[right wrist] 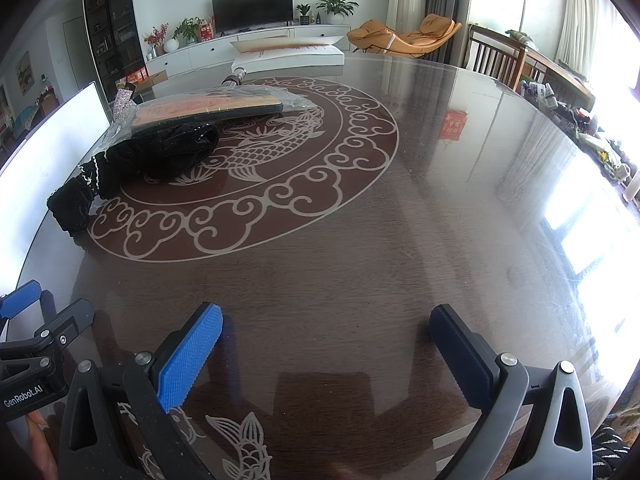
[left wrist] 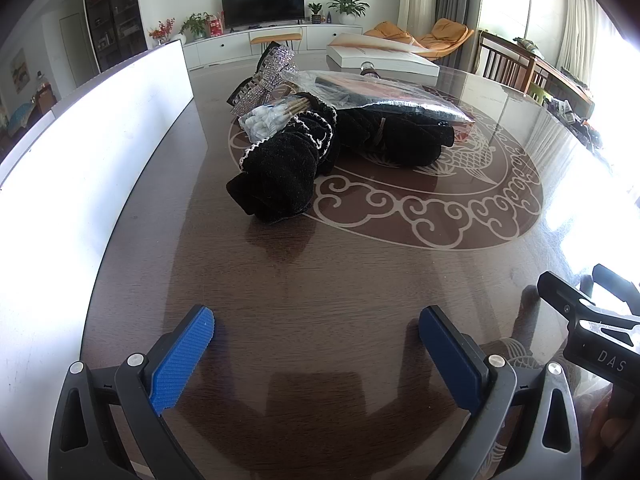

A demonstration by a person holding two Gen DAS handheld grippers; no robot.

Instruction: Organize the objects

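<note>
A pile lies on the dark round table (left wrist: 320, 280): a black fuzzy scrunchie (left wrist: 280, 176), a second black cloth piece (left wrist: 396, 136), a bag of cotton swabs (left wrist: 268, 118), a rhinestone bow clip (left wrist: 268, 76) and a flat item in a clear plastic bag (left wrist: 384, 94). My left gripper (left wrist: 316, 336) is open and empty, well short of the scrunchie. My right gripper (right wrist: 326, 336) is open and empty over bare table, right of the pile; the black cloth (right wrist: 160, 156) and bagged item (right wrist: 208, 108) lie far left in its view.
A white box wall (left wrist: 100, 140) runs along the table's left side. A flat white box (left wrist: 380, 58) lies at the far edge. The right gripper's body (left wrist: 592, 320) shows at the left view's right edge. Chairs stand beyond the table at the right.
</note>
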